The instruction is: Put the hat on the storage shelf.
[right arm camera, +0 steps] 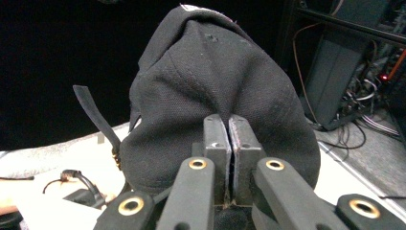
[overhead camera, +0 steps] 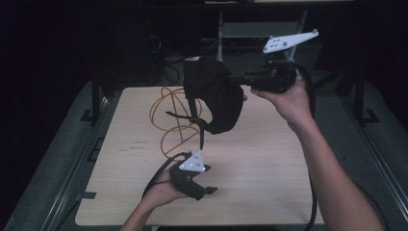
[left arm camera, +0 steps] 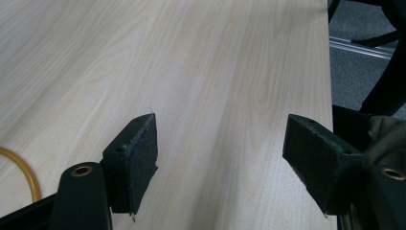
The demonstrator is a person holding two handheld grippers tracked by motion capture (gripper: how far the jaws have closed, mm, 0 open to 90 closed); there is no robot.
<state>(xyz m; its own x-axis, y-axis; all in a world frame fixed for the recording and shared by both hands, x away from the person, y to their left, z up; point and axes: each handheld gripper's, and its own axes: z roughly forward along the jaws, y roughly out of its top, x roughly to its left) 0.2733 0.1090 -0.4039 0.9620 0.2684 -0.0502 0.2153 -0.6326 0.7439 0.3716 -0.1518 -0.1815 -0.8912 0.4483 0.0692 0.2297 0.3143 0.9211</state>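
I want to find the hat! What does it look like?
Look above the far side of the wooden table. The cap hangs in the air there, pinched by the right gripper. It is black cloth with a dangling strap, unlike the orange cable below.

— How's the picture on your end?

— From the high view I get a dim room: the table (overhead camera: pixel 269 183) is the one lit patch, everything behind it drops to near black. The image is soft and grainy.

— Any glare?

— None on my screen; the light seems to fall from overhead. In the left gripper view soft shadows lie under the tongs (left arm camera: pixel 220 163), whose near parts blur. The black cap (right arm camera: pixel 215 91) shows clear weave.
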